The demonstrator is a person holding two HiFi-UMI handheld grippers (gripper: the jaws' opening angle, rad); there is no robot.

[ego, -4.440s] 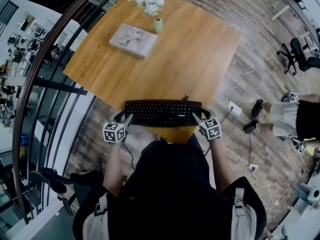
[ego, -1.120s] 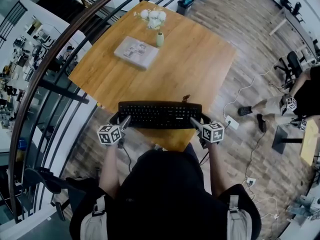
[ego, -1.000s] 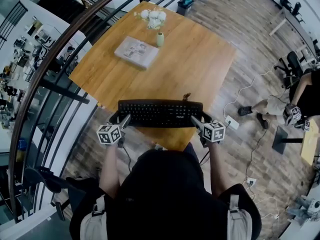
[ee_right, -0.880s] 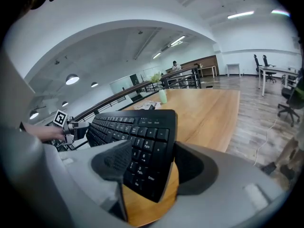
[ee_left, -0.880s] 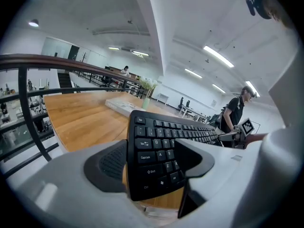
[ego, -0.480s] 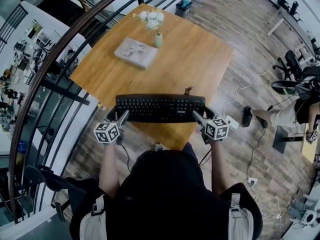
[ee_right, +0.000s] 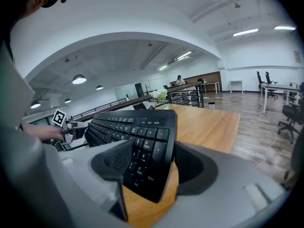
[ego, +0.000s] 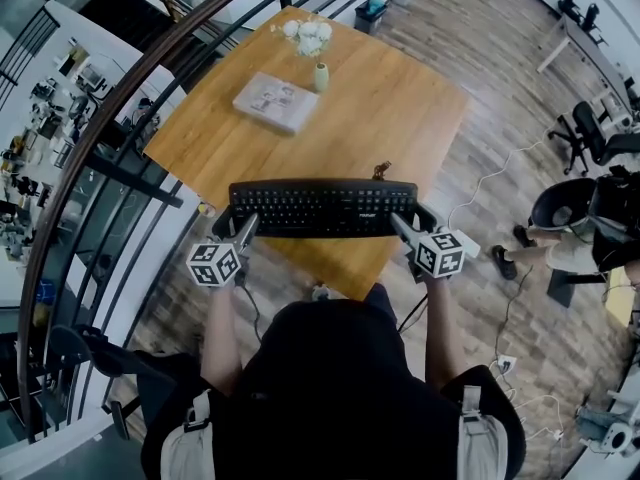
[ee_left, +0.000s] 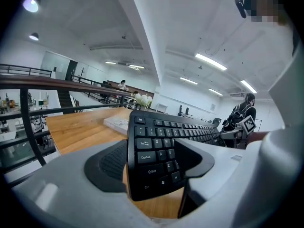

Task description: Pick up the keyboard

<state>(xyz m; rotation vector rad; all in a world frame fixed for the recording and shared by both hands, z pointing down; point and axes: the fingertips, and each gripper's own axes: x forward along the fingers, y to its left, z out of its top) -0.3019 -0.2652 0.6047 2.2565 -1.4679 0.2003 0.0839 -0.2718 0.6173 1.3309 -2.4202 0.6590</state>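
Black rectangular plastic keyboard sits over the near edge of the square wooden tabletop. Left hand-held gripper is clenched on its left end, one jaw on the key face, one underneath. Right hand-held gripper is clenched likewise on the right end. Flat pale book lies far left.

One keyboard. Two grippers: the left gripper and the right gripper. One table. On it are one book, one vase and one small brown thing, too small to identify. There are perhaps two office chairs on the floor, though the picture's edge is distorted.
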